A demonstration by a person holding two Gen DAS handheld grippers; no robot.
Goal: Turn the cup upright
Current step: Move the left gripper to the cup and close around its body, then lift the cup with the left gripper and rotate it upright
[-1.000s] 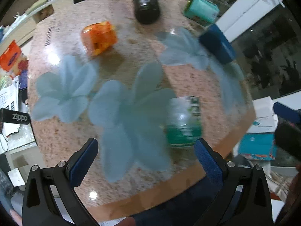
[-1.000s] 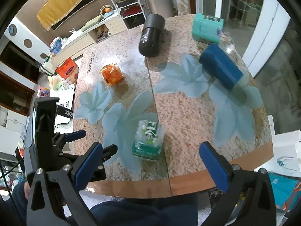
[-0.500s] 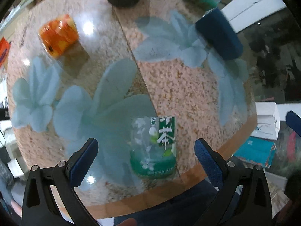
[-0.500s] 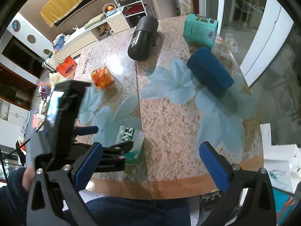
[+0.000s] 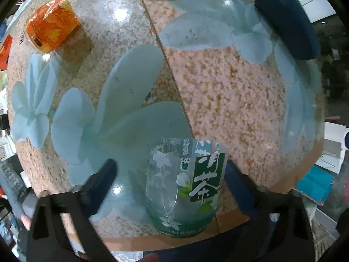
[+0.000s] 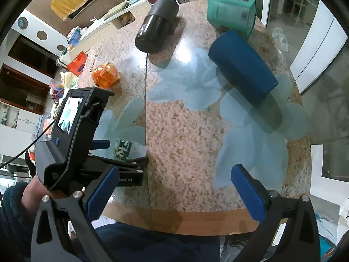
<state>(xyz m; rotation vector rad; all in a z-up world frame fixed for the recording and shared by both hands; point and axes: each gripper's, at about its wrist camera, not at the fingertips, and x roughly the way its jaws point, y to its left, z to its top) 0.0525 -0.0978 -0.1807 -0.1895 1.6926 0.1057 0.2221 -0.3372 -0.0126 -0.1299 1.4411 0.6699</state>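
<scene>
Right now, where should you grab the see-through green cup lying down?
Grab the cup across its round middle, coming from the table's near edge. It lies on its side between the left gripper's open fingers, one on each side.

The right gripper (image 6: 174,187) is hovering over the near edge of the desk (image 6: 185,131), jaws standing wide apart with nothing between them. Off to the left, the left gripper (image 6: 122,152) is reaching in around the green-labelled cup (image 6: 127,149). Farther back, an orange cup (image 6: 105,77), a black cup (image 6: 156,33), a teal cup (image 6: 231,11) and a blue cup (image 6: 241,67) are all lying on their sides.
</scene>
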